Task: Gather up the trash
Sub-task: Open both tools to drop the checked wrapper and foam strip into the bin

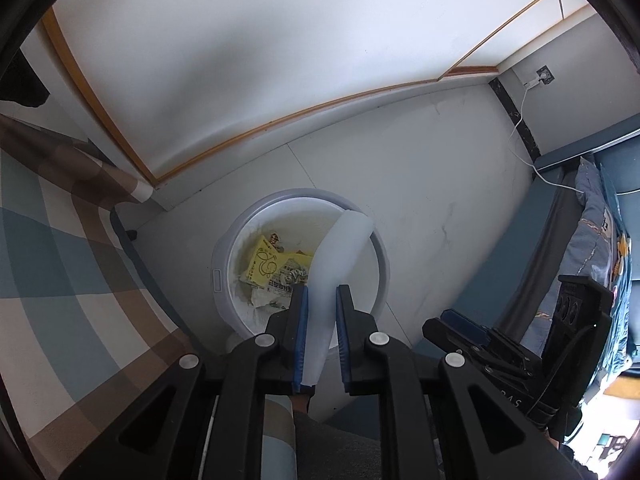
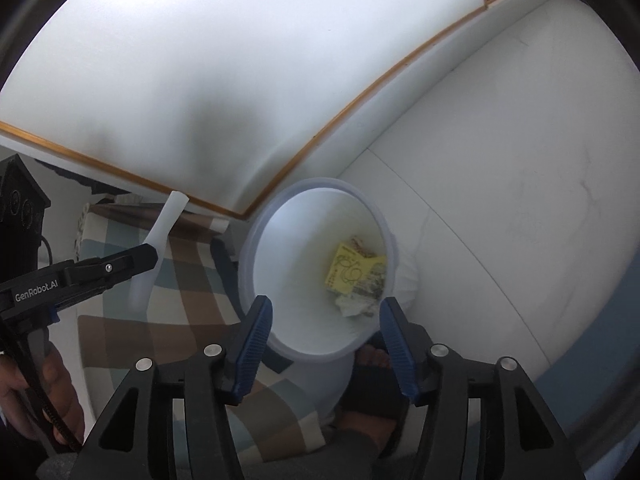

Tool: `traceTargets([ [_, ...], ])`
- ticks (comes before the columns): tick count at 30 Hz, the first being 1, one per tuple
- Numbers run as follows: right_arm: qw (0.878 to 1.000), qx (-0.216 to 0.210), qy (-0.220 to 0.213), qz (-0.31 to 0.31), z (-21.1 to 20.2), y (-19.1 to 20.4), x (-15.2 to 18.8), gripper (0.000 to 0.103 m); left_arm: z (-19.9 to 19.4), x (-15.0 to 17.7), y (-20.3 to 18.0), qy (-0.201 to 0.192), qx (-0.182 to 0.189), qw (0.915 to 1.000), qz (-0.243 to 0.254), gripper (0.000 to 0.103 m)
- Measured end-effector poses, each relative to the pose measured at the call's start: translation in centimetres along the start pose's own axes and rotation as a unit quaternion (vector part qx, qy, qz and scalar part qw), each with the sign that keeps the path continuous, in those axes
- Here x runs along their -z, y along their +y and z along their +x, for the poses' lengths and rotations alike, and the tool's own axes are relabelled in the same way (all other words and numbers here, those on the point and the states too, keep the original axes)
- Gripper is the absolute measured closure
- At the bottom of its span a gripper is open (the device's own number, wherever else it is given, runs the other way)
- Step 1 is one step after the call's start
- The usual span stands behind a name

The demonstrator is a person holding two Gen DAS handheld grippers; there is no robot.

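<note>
My left gripper [image 1: 322, 294] is shut on a long white translucent plastic piece [image 1: 340, 256] and holds it above the round white trash bin [image 1: 218, 280], which stands on the floor. The bin holds yellow wrappers [image 1: 264, 266] and crumpled paper. In the right wrist view the same plastic piece [image 2: 160, 236] sticks out of the left gripper at the left. My right gripper [image 2: 326, 308] is open and empty, just above the near rim of the bin [image 2: 256, 232], with the yellow wrappers [image 2: 352, 272] at the bottom.
A checked bedsheet [image 1: 60, 264] covers the bed left of the bin. A white wall panel with a wooden edge [image 1: 280, 120] stands behind it. A blue bed with a pillow [image 1: 592, 216] is at the right. A white cable [image 1: 520, 128] hangs from a wall socket. A sandalled foot [image 2: 372, 392] is below the bin.
</note>
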State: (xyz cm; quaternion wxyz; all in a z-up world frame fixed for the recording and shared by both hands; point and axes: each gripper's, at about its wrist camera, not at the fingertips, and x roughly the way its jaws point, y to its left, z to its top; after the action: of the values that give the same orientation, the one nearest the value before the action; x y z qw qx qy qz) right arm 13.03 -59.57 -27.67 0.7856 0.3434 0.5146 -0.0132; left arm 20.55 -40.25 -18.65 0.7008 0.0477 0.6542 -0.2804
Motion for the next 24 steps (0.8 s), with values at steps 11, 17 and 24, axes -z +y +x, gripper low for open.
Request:
traceTargets([
  [11, 1.0, 0.019, 0.001, 0.022, -1.3, -1.5, 1.0, 0.034, 2.4, -0.4, -0.4, 0.037, 0.004, 0.9991, -0.022, 0.088],
  [17, 0.999, 0.019, -0.005, 0.028, -1.7, -1.4, 1.1, 0.029, 2.0, -0.8, 0.4, 0.024, 0.007, 0.9987, -0.045, 0.072],
  [24, 0.999, 0.016, -0.022, 0.02, -2.8, -0.8, 0.8, 0.029, -1.6, -0.4, 0.5, -0.056, -0.014, 0.9979, -0.031, 0.027],
])
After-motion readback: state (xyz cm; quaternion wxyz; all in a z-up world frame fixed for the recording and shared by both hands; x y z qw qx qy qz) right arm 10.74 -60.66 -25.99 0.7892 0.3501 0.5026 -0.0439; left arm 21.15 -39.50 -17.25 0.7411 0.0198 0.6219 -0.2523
